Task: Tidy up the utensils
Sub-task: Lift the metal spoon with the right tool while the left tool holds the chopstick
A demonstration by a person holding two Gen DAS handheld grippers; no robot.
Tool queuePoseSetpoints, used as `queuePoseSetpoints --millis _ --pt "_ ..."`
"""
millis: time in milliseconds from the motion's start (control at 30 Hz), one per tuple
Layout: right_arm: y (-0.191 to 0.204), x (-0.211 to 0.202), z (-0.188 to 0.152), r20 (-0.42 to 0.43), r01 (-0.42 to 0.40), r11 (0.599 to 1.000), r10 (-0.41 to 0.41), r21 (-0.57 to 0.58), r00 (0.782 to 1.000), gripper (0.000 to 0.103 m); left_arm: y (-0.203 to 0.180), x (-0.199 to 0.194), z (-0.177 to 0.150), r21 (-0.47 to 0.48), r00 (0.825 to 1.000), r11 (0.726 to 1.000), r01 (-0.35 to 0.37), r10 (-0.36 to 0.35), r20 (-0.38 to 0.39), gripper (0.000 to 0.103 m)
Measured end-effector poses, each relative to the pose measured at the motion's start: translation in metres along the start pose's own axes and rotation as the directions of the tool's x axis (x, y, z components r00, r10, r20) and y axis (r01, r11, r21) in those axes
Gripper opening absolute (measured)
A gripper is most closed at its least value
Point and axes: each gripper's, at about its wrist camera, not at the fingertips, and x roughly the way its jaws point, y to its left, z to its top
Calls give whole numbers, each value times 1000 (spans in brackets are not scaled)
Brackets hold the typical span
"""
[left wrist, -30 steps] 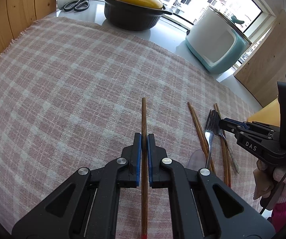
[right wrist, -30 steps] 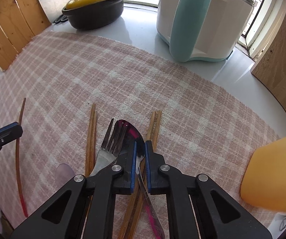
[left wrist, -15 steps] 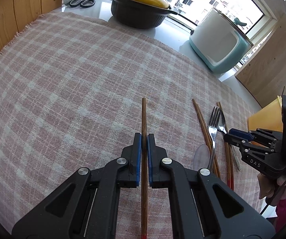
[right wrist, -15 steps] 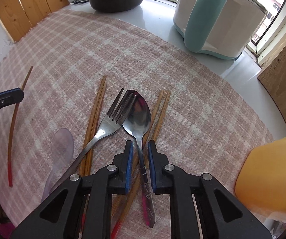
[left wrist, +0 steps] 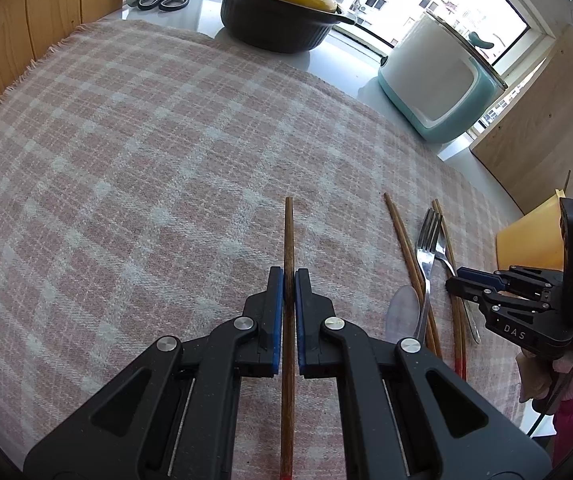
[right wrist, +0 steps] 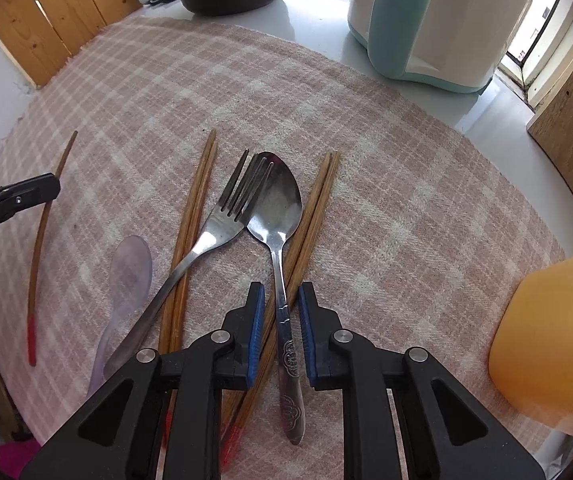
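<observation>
On the pink plaid cloth (right wrist: 406, 208), the right gripper (right wrist: 279, 320) had just let go of the spoon (right wrist: 280, 216), its jaws now apart astride the handle, the spoon laid beside the fork (right wrist: 214, 228), while the left gripper (left wrist: 288, 308) kept pinching one chopstick (left wrist: 288, 232).

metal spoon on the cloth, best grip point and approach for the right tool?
Grip the spoon at its narrow handle, just below the bowl, from above, fingers either side. It lies flat over two chopsticks, so the handle is slightly raised. The right tool straddles it, not pinching.
</observation>
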Motion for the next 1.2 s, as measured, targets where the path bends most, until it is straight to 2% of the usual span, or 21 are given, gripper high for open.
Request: queuePoseSetpoints --millis 200,267,300,367,567,833,1000,1200 --pt "11 -1 1 4 44 998 -43 -39 999 13 0 3 -1 0 1000 1000 -3 3 -4 3" --pt "11 -5 -1 7 42 998 -42 -38 999 9 1 3 -1 -5 1000 1000 -1 1 -4 3" --pt "10 -8 -1 14 44 998 -44 -35 999 4 1 3 -1 -6 1000 1000 -2 2 -4 3" --pt "9 -12 -2 7 24 999 -23 -33 1000 2 0 4 -1 -6 1000 1000 -2 2 -5 3" --pt "16 -11 0 -3 33 996 -33 -78 999 3 -2 6 0 -1 1000 1000 2 -2 -8 3" --pt "27 -7 11 -31 -36 994 33 -103 999 5 -2 5 0 -4 1000 1000 -2 2 -7 3" --pt "46 5 21 -30 7 989 -11 -145 999 5 4 2 2 -13 1000 1000 -5 5 -3 3" --pt "49 15 30 -48 10 990 -17 -139 999 14 9 -1 3 -24 1000 1000 -7 7 1 3"
